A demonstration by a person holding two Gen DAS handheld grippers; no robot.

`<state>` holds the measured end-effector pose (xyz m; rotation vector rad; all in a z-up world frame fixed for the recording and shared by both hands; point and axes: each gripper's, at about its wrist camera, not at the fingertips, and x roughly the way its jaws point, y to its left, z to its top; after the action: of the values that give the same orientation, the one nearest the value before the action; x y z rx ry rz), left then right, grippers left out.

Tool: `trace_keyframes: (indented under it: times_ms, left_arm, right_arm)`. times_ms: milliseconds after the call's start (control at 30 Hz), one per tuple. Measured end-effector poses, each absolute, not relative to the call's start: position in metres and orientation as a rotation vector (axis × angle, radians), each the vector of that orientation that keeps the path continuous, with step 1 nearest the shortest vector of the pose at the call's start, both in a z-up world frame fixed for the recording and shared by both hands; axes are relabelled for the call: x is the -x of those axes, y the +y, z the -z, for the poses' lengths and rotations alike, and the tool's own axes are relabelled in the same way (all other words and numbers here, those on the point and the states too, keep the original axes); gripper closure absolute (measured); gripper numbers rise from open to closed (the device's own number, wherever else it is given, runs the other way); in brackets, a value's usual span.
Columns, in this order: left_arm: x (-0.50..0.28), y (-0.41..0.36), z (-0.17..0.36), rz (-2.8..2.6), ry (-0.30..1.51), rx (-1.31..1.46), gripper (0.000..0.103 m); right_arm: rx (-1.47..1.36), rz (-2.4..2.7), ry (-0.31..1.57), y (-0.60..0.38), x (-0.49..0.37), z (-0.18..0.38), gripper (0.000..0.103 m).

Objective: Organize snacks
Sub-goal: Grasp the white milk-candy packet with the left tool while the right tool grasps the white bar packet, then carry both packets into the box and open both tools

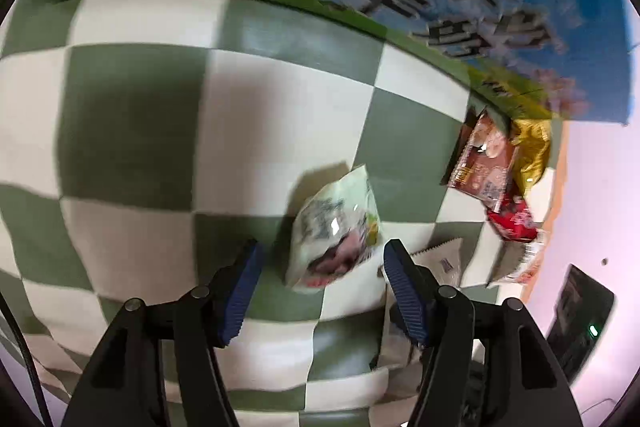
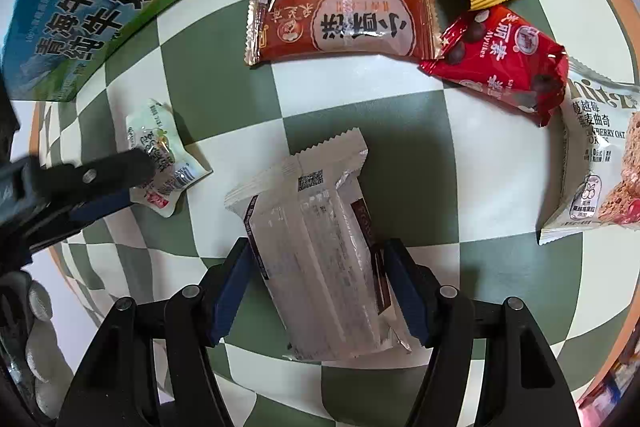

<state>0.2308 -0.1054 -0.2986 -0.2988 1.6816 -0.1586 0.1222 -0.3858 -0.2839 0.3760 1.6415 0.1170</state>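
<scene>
the right gripper (image 2: 316, 283) stands wide open around the silver wafer packet (image 2: 316, 251), whose long axis runs straight ahead between its fingers. left of that packet, the left gripper (image 1: 320, 267), also open and empty, nears the small pale green packet (image 1: 336, 231).

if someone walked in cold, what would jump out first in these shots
The green-and-white checkered cloth dominates both views. In the right wrist view, the right gripper straddles a silvery white packet, with a brown-red biscuit packet and red candy bag beyond. The left gripper is open before a small pale-green packet.
</scene>
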Motion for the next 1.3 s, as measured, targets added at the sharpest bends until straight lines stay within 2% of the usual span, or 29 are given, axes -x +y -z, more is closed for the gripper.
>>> trace_keyframes:
  times_ms: [33,67,100,300,533,667,1033,1300]
  left_arm:
    - [-0.231,-0.108,0.300,0.150,1.661,0.279,0.045]
    - [-0.235,-0.115,0.297,0.144,1.640,0.265,0.060]
    - [-0.235,-0.119,0.296,0.145,1.622,0.241,0.068]
    - [-0.224,-0.137,0.287,0.162,1.576,0.086,0.068]
    - [-0.206,-0.136,0.288,0.167,1.599,0.087,0.068]
    - [-0.203,-0.134,0.272,0.186,1.587,0.109,0.069]
    - [-0.215,-0.104,0.143,0.310,1.407,0.218,0.068]
    - [-0.282,-0.128,0.097,0.348,1.306,0.235,0.068]
  right_arm:
    - [-0.370,-0.111,1.642,-0.385,-0.119,0.287,0.033]
    - [-0.360,-0.107,1.640,-0.384,-0.119,0.288,0.033]
    - [-0.337,-0.104,1.640,-0.382,-0.118,0.289,0.033]
    - [-0.268,-0.088,1.622,-0.368,-0.118,0.289,0.041]
    - [-0.300,-0.097,1.574,-0.366,-0.115,0.274,0.043]
    - [-0.333,-0.113,1.543,-0.366,-0.119,0.260,0.044]
    - [-0.424,-0.189,1.376,-0.373,-0.149,0.188,0.045]
    - [-0.410,-0.264,1.217,-0.375,-0.204,0.093,0.045]
